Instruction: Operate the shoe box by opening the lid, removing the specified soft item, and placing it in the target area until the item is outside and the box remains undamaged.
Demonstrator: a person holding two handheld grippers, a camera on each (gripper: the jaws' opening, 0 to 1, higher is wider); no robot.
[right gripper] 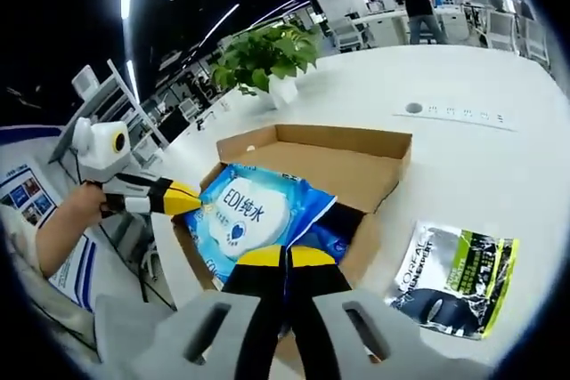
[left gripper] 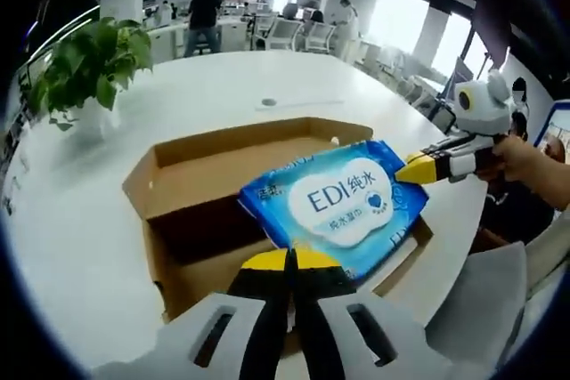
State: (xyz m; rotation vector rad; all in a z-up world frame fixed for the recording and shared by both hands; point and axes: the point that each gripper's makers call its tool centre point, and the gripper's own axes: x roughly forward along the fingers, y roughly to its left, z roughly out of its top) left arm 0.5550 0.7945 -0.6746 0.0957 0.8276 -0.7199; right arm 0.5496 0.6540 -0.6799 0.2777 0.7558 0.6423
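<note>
A blue pack of wet wipes (left gripper: 343, 202) with a white label hangs just above the open cardboard shoe box (left gripper: 178, 175) on the white table. My left gripper (left gripper: 291, 260) is shut on the pack's near edge. My right gripper (left gripper: 414, 169), held by a hand, comes in from the right and pinches the pack's far right corner. In the right gripper view the same pack (right gripper: 249, 211) lies over the box (right gripper: 356, 162), with my right gripper (right gripper: 287, 257) shut on its edge and the left gripper (right gripper: 183, 200) shut on its left end. The box lid lies folded back flat.
A potted plant (left gripper: 89, 64) (right gripper: 263, 55) stands on the table beyond the box. A silver, green and black sachet (right gripper: 454, 278) lies on the table beside the box. A round cable port (left gripper: 269, 101) sits mid-table. Chairs and people stand far behind.
</note>
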